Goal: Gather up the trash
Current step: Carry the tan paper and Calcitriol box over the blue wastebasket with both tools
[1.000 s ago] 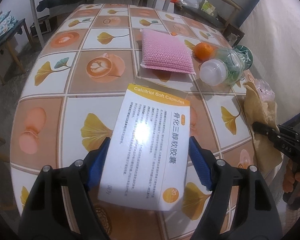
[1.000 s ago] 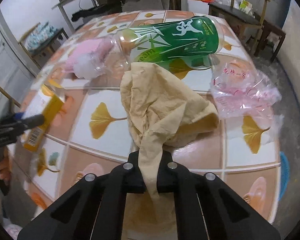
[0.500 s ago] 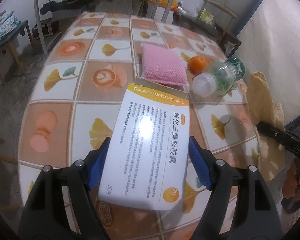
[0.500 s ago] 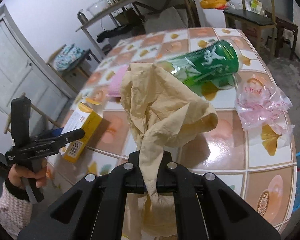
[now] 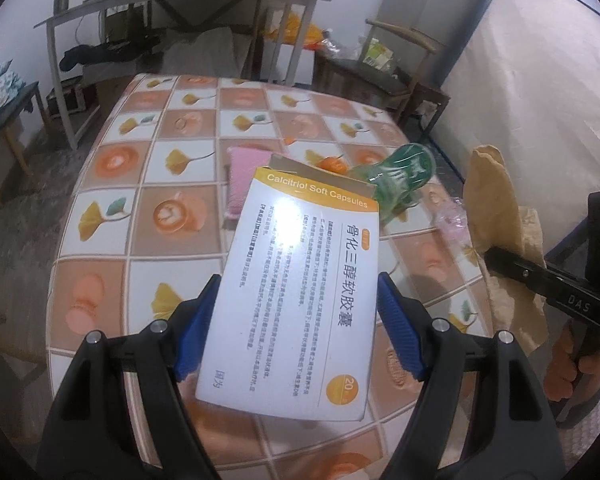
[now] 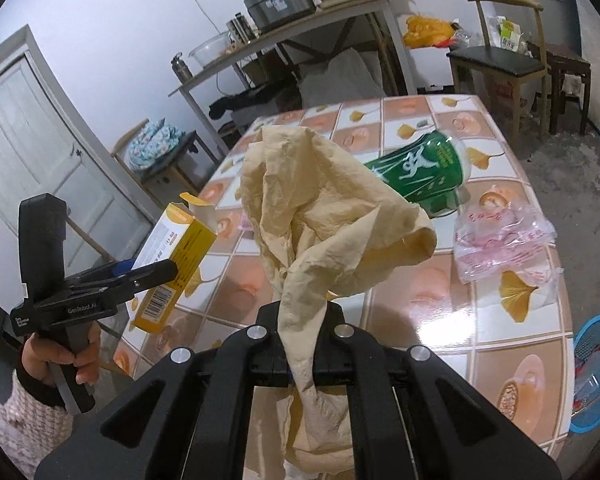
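My left gripper (image 5: 298,316) is shut on a white and yellow capsule box (image 5: 300,280) and holds it above the tiled table (image 5: 140,220). The box and left gripper also show in the right wrist view (image 6: 172,264). My right gripper (image 6: 300,344) is shut on a crumpled tan paper (image 6: 324,216), lifted above the table; the paper also shows at the right of the left wrist view (image 5: 496,216). A green-labelled plastic bottle (image 6: 420,172) and a clear pink-printed plastic bag (image 6: 504,240) lie on the table.
A pink sponge (image 5: 242,176) and an orange (image 5: 332,165) lie mid-table. A blue basket (image 6: 598,372) sits on the floor right of the table. Chairs (image 6: 500,56), a shelf table (image 6: 292,28) and a door (image 6: 40,152) stand around.
Both grippers have risen and pulled back from the table, carrying the box and the paper up with them. The table now looks farther away.
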`<state>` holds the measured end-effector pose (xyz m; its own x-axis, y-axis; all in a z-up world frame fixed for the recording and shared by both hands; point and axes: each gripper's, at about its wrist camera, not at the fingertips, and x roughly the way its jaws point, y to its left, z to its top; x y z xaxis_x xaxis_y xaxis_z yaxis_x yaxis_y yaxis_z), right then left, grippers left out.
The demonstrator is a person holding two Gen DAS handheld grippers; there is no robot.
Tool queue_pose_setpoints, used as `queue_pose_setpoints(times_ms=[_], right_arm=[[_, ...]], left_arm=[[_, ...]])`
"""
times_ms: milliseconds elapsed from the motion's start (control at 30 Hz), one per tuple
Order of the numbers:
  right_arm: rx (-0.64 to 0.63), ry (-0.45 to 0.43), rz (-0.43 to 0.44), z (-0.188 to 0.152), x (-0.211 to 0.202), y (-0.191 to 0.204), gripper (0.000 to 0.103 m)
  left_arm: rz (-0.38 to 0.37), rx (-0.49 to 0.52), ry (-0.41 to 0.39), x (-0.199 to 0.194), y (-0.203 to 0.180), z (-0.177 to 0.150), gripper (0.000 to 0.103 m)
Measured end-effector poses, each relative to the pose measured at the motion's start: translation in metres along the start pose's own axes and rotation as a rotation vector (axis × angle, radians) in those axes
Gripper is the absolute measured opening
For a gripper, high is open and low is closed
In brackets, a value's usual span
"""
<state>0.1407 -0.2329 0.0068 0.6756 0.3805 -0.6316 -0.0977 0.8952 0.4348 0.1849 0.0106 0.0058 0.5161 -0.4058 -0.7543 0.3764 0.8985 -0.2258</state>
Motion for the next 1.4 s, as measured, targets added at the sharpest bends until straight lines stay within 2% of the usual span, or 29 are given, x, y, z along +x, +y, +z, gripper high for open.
queue_pose_setpoints(times_ms=[400,633,800,1100,1267,1400], right_arm=[[0.059,-0.119,-0.024,-0.010,-0.057,-0.032,0.005],[0.134,-0.184,-0.081,-0.025,-0.092,-0.068,0.005],[0.208,-0.222,-0.146,-0.048,-0.125,-0.106,0.005],[0.428,-0.252,-0.322,-0.106,-0.187,-0.202,0.005],[0.605,-0.244,-0.391,-0.148,-0.208,-0.268,0.005],[0.728,-0.213,-0.415,-0.174,-0.203,-0.316,0.005]], left_arm=[[-0.060,0.116,-0.037,-0.009,-0.067,0.017,0.072],[-0.134,0.218,-0.033,0.003,-0.128,0.028,0.072],[-0.210,0.306,-0.013,0.022,-0.189,0.032,0.072],[-0.381,0.425,0.123,0.088,-0.311,0.024,0.072],[-0.464,0.472,0.283,0.148,-0.389,0.013,0.072],[-0.465,0.499,0.417,0.202,-0.438,0.000,0.072]])
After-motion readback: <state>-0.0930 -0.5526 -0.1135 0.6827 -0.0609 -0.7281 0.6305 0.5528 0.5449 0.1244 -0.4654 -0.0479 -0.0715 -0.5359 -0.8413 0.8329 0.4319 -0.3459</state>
